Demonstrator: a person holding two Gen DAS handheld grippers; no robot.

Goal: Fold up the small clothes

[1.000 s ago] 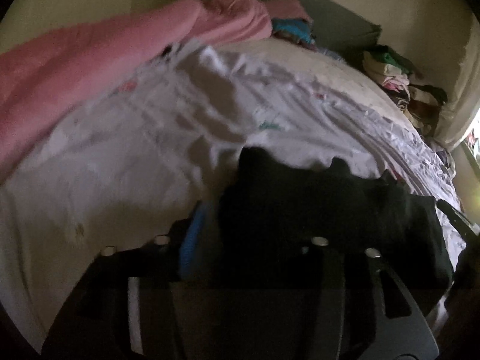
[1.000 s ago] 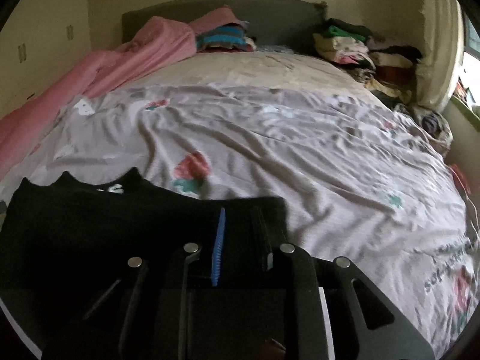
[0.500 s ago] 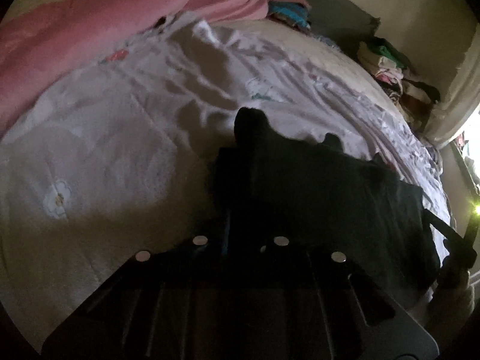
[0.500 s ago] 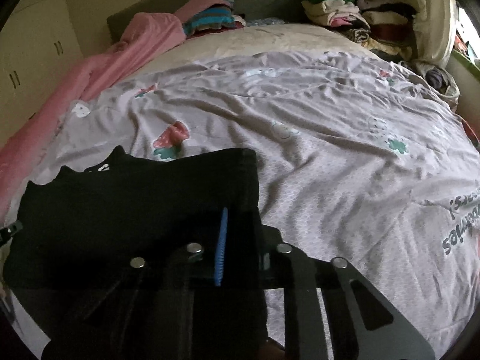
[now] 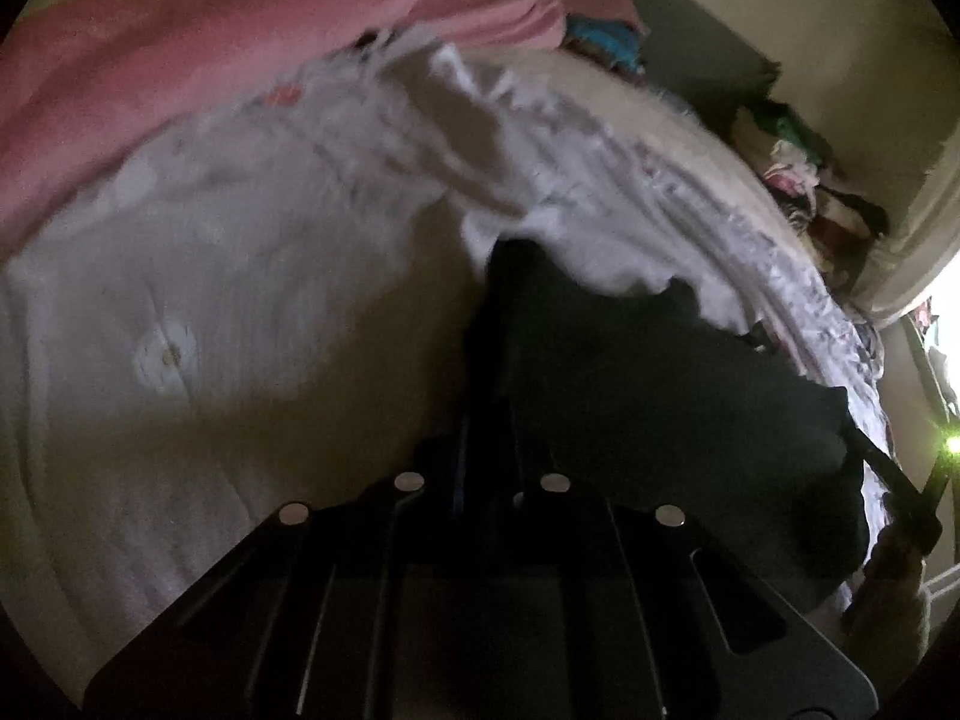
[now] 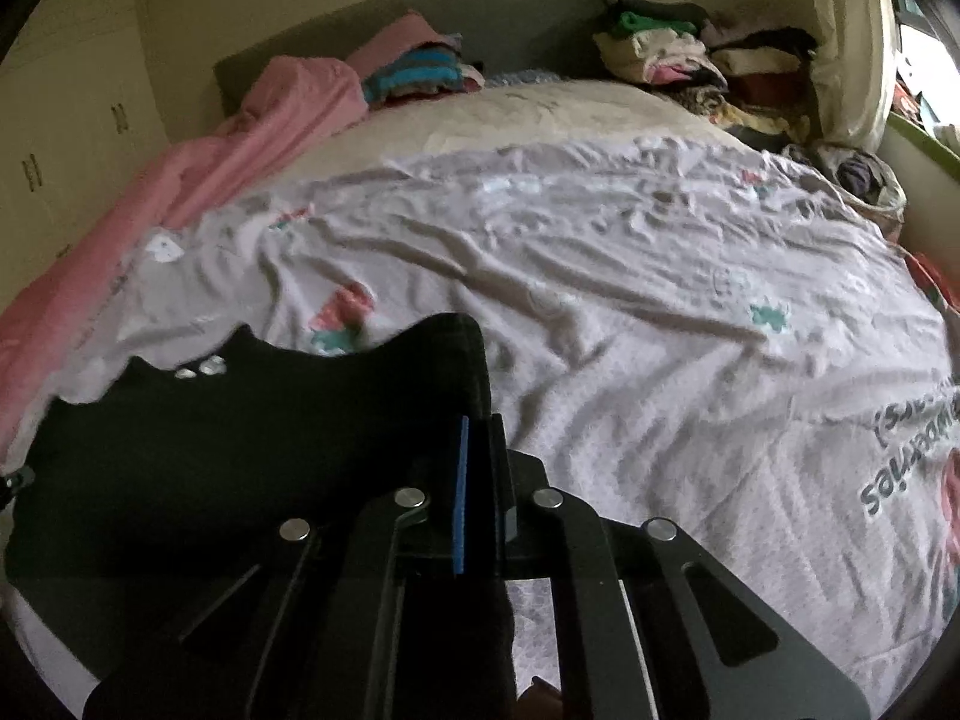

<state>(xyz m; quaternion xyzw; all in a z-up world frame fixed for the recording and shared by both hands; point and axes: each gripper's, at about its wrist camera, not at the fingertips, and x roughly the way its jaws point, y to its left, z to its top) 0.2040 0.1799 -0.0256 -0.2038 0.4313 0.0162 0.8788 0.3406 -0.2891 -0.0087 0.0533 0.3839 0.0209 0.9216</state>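
Both grippers pinch the black garment (image 6: 252, 438) at the bed's (image 6: 600, 312) near edge. The left gripper (image 5: 486, 450) clamps one corner. The right gripper (image 6: 477, 462) clamps the other.

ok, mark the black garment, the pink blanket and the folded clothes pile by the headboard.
black garment (image 6: 252, 438), right wrist view, middle of the dark fabric.
pink blanket (image 6: 198, 180), right wrist view, its long fold along the bed's edge.
folded clothes pile (image 6: 654, 54), right wrist view, pale garments near its top.

Black garment (image 5: 660, 396) hides the left tool's (image 5: 486, 450) fingertips.
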